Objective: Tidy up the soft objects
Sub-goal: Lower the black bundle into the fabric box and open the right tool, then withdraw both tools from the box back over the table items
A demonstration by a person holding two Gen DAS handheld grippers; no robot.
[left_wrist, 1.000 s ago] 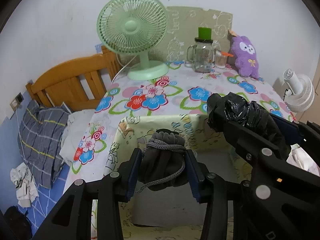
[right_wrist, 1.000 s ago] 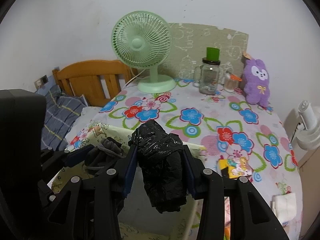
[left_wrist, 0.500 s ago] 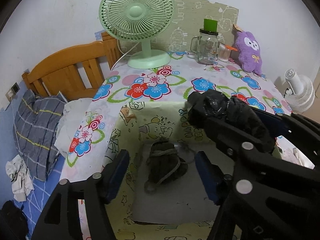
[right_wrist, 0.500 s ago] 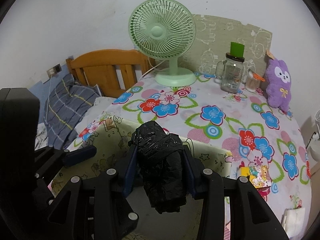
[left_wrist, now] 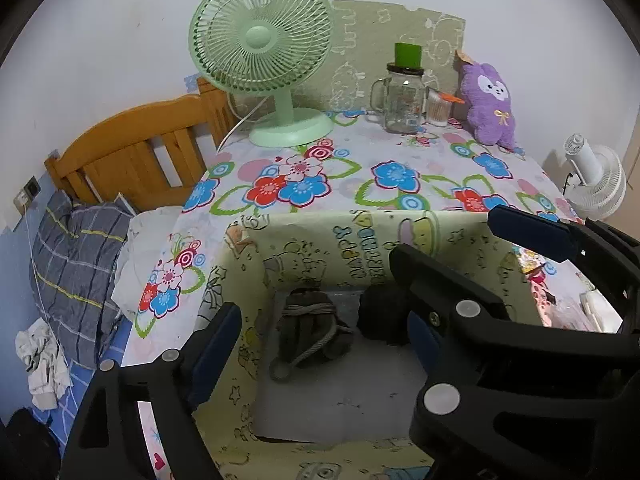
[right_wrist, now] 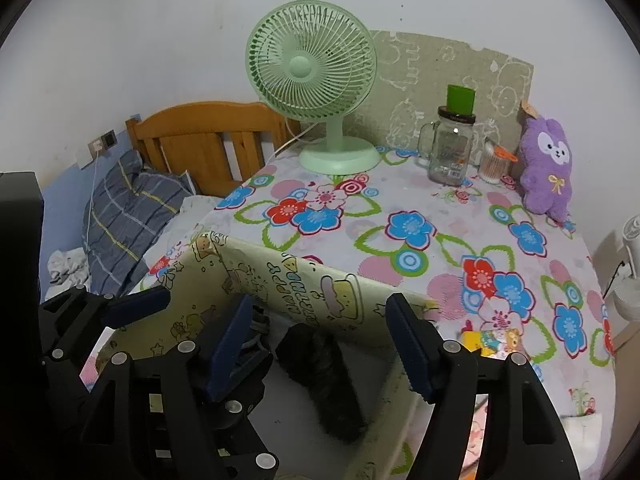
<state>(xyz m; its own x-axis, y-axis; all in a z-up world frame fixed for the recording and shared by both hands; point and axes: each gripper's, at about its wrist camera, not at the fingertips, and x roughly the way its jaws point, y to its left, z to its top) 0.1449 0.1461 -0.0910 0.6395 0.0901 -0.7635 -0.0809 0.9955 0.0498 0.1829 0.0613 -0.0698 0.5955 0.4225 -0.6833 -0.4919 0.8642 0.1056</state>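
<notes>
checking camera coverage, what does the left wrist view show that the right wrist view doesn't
Left wrist only: the grey drawstring pouch in full on the box floor, beside the black bundle.
Right wrist only: a yellow packet on the table.
Both: box, bundle, green fan, glass jar, purple plush, and the left gripper and right gripper, jaws just opened and empty.

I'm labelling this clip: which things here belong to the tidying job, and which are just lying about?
Job: grey drawstring pouch, black bundle, yellow box, left gripper, right gripper.
Lying about: green fan, glass jar, purple plush.
</notes>
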